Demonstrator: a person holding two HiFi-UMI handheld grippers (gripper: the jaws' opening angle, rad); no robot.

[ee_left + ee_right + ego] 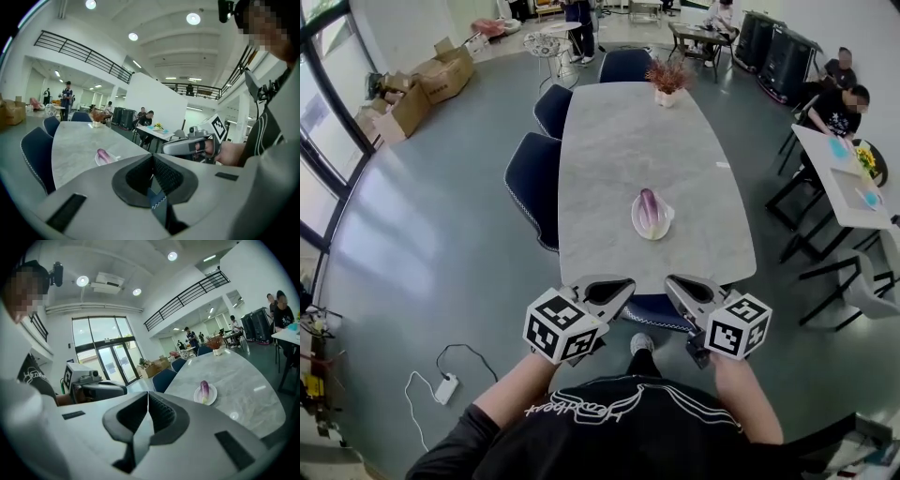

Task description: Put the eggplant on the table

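Observation:
A purple eggplant (647,207) lies on a small white plate (662,221) near the front half of a long grey marble table (619,150). Both grippers hang in front of the person's chest, short of the table's near edge. The left gripper (623,288) is shut with nothing in it. The right gripper (675,286) is shut and holds nothing as well. In the left gripper view the eggplant (102,155) shows far off past the shut jaws. The right gripper view shows the eggplant (204,391) on its plate (211,396), also far off.
Dark blue chairs (534,183) line the table's left side and one (656,312) stands at its near end. A pot of dried flowers (667,79) sits at the far end. People sit at a white table (839,178) on the right. Cardboard boxes (422,89) lie far left.

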